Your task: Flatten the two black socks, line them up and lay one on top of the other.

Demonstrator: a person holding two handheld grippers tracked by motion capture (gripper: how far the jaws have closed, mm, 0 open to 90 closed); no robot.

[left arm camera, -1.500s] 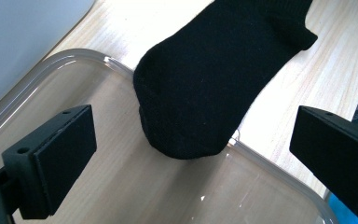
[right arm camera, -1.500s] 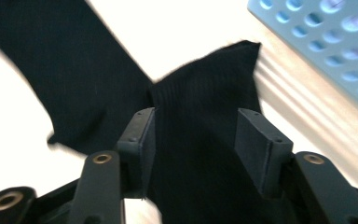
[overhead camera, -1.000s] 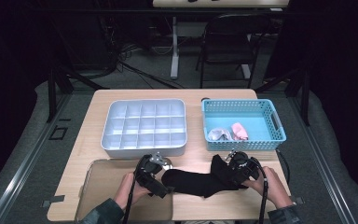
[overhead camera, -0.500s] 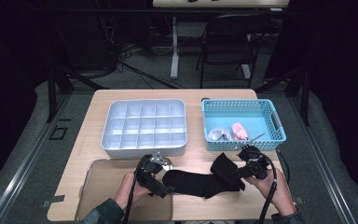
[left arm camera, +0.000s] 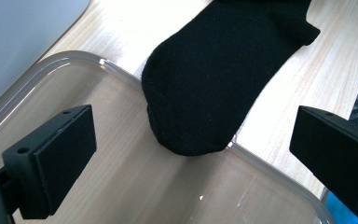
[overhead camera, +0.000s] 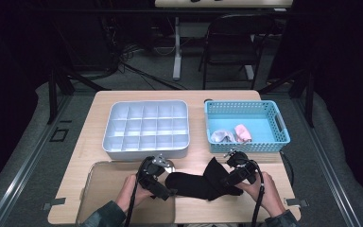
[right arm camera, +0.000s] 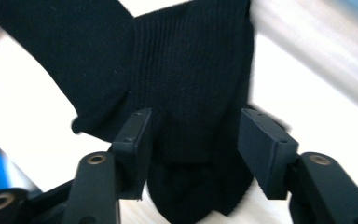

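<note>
A black sock (overhead camera: 198, 182) lies flat on the wooden table between my two grippers. Its toe (left arm camera: 191, 102) hangs over the rim of a clear tray (left arm camera: 270, 163). My left gripper (overhead camera: 168, 191) hovers over that tray at the toe end, jaws wide open (left arm camera: 193, 144) and touching nothing. My right gripper (overhead camera: 229, 182) sits at the cuff end. Its jaws (right arm camera: 193, 144) have just been opening and stand partly apart, with the ribbed cuff (right arm camera: 191, 70) lying between the pads, not pinched.
A grey box of several compartments (overhead camera: 146, 127) stands behind the sock. To its right, a blue basket (overhead camera: 246, 106) holds a pink item (overhead camera: 242, 132) and a pale one (overhead camera: 222, 136). The clear tray (overhead camera: 104, 189) covers the front left corner.
The right gripper swung out to the right, then came back over the cuff end, which now lies bunched toward the box. The left gripper kept still.
</note>
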